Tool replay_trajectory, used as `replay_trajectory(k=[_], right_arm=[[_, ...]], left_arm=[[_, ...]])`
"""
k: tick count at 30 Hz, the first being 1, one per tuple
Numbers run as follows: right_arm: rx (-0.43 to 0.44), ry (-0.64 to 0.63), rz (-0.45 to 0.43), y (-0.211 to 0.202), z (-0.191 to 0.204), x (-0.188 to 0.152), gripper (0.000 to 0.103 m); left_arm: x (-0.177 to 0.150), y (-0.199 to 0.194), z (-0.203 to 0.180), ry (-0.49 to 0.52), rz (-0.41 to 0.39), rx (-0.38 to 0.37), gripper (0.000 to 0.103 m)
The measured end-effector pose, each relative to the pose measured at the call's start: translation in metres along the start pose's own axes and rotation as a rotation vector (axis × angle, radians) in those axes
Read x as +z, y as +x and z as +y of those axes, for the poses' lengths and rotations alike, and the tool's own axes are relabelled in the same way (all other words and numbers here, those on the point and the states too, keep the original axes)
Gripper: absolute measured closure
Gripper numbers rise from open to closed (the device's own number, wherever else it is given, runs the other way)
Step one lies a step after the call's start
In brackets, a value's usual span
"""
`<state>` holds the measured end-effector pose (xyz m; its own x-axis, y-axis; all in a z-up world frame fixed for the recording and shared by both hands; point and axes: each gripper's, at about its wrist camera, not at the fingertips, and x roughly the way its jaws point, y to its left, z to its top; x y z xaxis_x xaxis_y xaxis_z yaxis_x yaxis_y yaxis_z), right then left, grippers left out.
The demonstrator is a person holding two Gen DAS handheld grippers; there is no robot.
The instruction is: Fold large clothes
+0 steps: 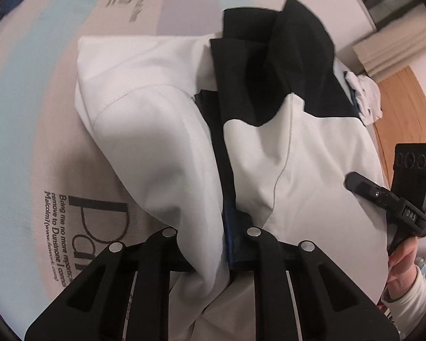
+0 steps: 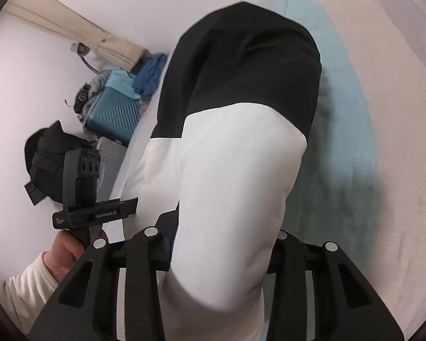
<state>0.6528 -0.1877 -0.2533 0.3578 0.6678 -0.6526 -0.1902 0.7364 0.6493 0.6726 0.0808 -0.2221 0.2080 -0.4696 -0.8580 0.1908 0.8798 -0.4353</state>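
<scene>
A large white and black garment (image 1: 269,142) hangs from both grippers above a printed bed cover (image 1: 42,142). My left gripper (image 1: 213,244) is shut on a bunched fold of the garment's white cloth with a dark blue strip. My right gripper (image 2: 218,244) is shut on the garment (image 2: 227,184), whose white part drapes between the fingers and whose black end hangs beyond. The right gripper also shows at the right edge of the left wrist view (image 1: 383,196). The left gripper shows at the left of the right wrist view (image 2: 96,213).
The bed cover has a pale blue patch (image 2: 340,113) and printed text (image 1: 65,227). A teal suitcase (image 2: 113,113) with piled clothes and a black bag (image 2: 48,156) stand on the floor. A wooden board (image 1: 406,113) and white crumpled cloth (image 1: 366,99) lie at the right.
</scene>
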Motion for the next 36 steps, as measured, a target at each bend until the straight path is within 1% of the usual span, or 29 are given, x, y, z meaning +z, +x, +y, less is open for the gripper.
replay_trajectory(k=[5, 8, 13, 14, 15, 17, 18, 19, 20, 21, 22, 24, 27, 28, 29, 30, 31, 32, 33, 35, 36], right_arm=[[0.004, -0.009, -0.07, -0.051, 0.006, 0.0, 0.067], [-0.011, 0.0, -0.12, -0.095, 0.007, 0.0, 0.067], [-0.084, 0.027, -0.203, -0.197, -0.002, -0.007, 0.067], [-0.107, 0.037, -0.224, -0.229, -0.008, -0.011, 0.067], [-0.12, 0.041, -0.236, -0.249, -0.014, -0.014, 0.067], [-0.159, 0.048, -0.268, -0.303, -0.03, -0.023, 0.067], [-0.186, 0.054, -0.29, -0.339, -0.042, -0.03, 0.067], [-0.203, 0.062, -0.307, -0.364, -0.052, -0.036, 0.067], [-0.229, 0.071, -0.326, -0.398, -0.066, -0.044, 0.067], [-0.256, 0.079, -0.349, -0.433, -0.08, -0.054, 0.067], [-0.27, 0.085, -0.364, -0.455, -0.088, -0.06, 0.067], [-0.308, 0.112, -0.404, -0.524, -0.12, -0.082, 0.067], [-0.357, 0.153, -0.442, -0.611, -0.164, -0.115, 0.067], [-0.367, 0.164, -0.448, -0.632, -0.177, -0.124, 0.067], [-0.387, 0.178, -0.455, -0.666, -0.197, -0.139, 0.067], [-0.395, 0.193, -0.46, -0.687, -0.213, -0.15, 0.067], [-0.396, 0.213, -0.462, -0.709, -0.233, -0.161, 0.067], [-0.399, 0.241, -0.464, -0.733, -0.259, -0.176, 0.067], [-0.402, 0.257, -0.461, -0.747, -0.278, -0.186, 0.067], [-0.398, 0.287, -0.45, -0.77, -0.319, -0.205, 0.067], [-0.385, 0.33, -0.449, -0.782, -0.354, -0.221, 0.067]], left_arm=[[0.009, -0.024, -0.044, 0.08, -0.036, -0.004, 0.09], [0.015, -0.03, -0.09, 0.133, -0.048, -0.017, 0.089], [0.019, -0.024, -0.2, 0.236, -0.038, -0.059, 0.089], [0.019, -0.022, -0.228, 0.261, -0.033, -0.076, 0.089], [0.017, -0.019, -0.258, 0.286, -0.03, -0.092, 0.089], [0.014, -0.013, -0.31, 0.344, -0.02, -0.113, 0.089], [0.011, -0.007, -0.338, 0.368, -0.016, -0.128, 0.089], [0.007, 0.001, -0.375, 0.397, -0.008, -0.148, 0.089], [0.001, 0.01, -0.412, 0.43, -0.002, -0.165, 0.089], [-0.003, 0.016, -0.438, 0.449, -0.001, -0.178, 0.089], [-0.011, 0.026, -0.477, 0.476, 0.003, -0.195, 0.089], [-0.026, 0.044, -0.543, 0.516, 0.007, -0.22, 0.089], [-0.059, 0.077, -0.645, 0.565, 0.015, -0.266, 0.089], [-0.074, 0.092, -0.685, 0.576, 0.023, -0.289, 0.089], [-0.087, 0.106, -0.715, 0.59, 0.032, -0.304, 0.089], [-0.098, 0.121, -0.743, 0.598, 0.04, -0.316, 0.089], [-0.107, 0.133, -0.763, 0.597, 0.05, -0.325, 0.089], [-0.118, 0.153, -0.79, 0.602, 0.066, -0.336, 0.089], [-0.128, 0.173, -0.815, 0.614, 0.076, -0.337, 0.089], [-0.151, 0.207, -0.848, 0.613, 0.101, -0.342, 0.089], [-0.165, 0.219, -0.864, 0.619, 0.11, -0.342, 0.089]])
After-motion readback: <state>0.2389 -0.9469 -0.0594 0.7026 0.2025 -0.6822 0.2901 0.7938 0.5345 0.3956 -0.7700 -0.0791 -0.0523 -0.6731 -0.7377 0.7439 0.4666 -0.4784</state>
